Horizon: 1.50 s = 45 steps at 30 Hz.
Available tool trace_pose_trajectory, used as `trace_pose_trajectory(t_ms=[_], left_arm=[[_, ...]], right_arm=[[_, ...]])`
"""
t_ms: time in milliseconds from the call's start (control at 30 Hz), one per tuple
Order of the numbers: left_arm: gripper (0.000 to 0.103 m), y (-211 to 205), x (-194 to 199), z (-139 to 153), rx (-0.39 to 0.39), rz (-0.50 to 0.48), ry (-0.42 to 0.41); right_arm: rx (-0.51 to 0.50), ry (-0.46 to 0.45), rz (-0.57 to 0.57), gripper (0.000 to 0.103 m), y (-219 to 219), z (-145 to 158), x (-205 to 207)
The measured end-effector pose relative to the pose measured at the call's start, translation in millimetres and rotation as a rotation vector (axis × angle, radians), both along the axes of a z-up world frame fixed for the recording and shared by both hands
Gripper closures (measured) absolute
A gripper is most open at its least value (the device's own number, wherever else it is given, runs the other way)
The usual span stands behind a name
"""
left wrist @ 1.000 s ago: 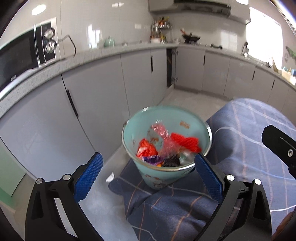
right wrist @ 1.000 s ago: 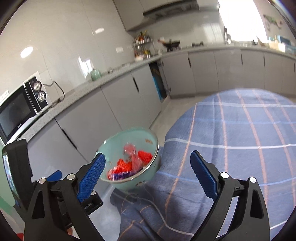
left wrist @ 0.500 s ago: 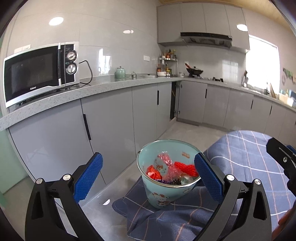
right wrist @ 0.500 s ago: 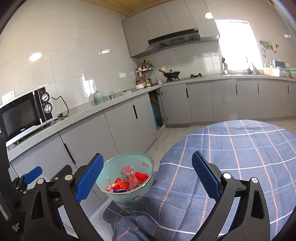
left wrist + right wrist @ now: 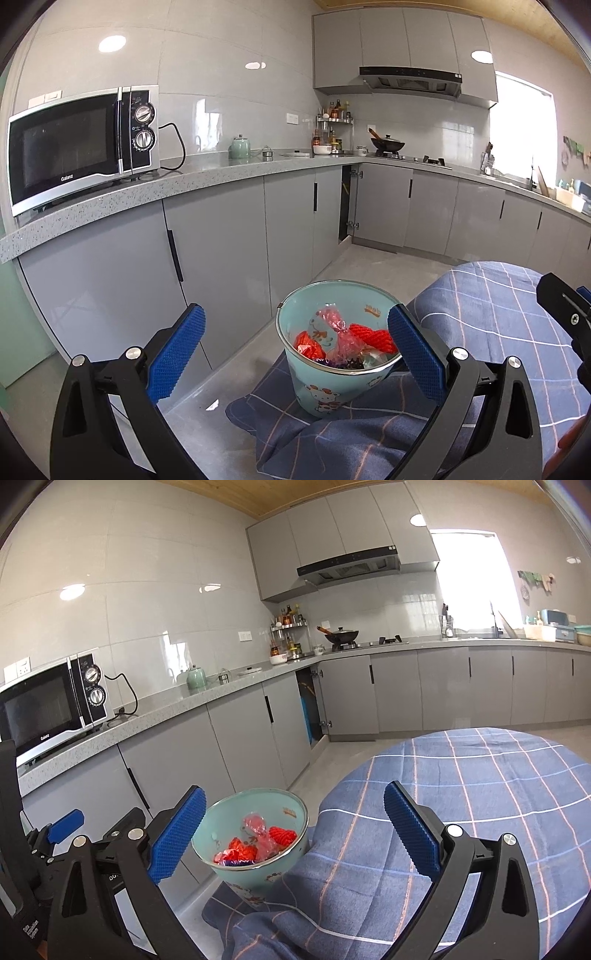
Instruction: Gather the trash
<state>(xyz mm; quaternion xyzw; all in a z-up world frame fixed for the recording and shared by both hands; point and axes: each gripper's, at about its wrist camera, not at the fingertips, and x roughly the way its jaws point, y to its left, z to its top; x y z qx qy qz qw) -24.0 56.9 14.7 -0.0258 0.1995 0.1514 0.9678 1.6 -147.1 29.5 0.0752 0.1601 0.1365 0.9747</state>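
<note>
A pale teal cartoon-printed bucket (image 5: 325, 387) stands on the floor beside the table, on the hanging edge of the blue checked tablecloth (image 5: 491, 306). It holds trash: red wrappers (image 5: 371, 334), a pink plastic bag (image 5: 338, 328) and dark scraps. It also shows in the right wrist view (image 5: 255, 834). My left gripper (image 5: 295, 354) is open and empty, above and short of the bucket. My right gripper (image 5: 293, 836) is open and empty, over the table's left edge. The bare cloth (image 5: 461, 775) shows no trash.
Grey cabinets (image 5: 221, 251) run close along the left under a speckled counter with a microwave (image 5: 81, 144). One cabinet door (image 5: 310, 709) stands ajar in the corner. The grey floor (image 5: 388, 266) lies between cabinets and table. The left gripper's body (image 5: 55, 834) shows at the right view's left edge.
Both grippers have risen and tilted up from looking down into the bucket, so the bucket sits lower in both views and more of the kitchen shows. Both stay open.
</note>
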Motion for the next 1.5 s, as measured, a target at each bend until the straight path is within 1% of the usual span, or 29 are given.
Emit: trace_pose_trajectory(t_ms=[100, 1500], left_arm=[[0.006, -1.8, -0.5, 0.2, 0.009, -0.003, -0.001], [0.006, -0.4, -1.6, 3.8, 0.017, -0.006, -0.006]], right_arm=[[0.002, 0.002, 0.001, 0.008, 0.3, 0.2, 0.0], [0.017, 0.002, -0.006, 0.007, 0.7, 2.2, -3.1]])
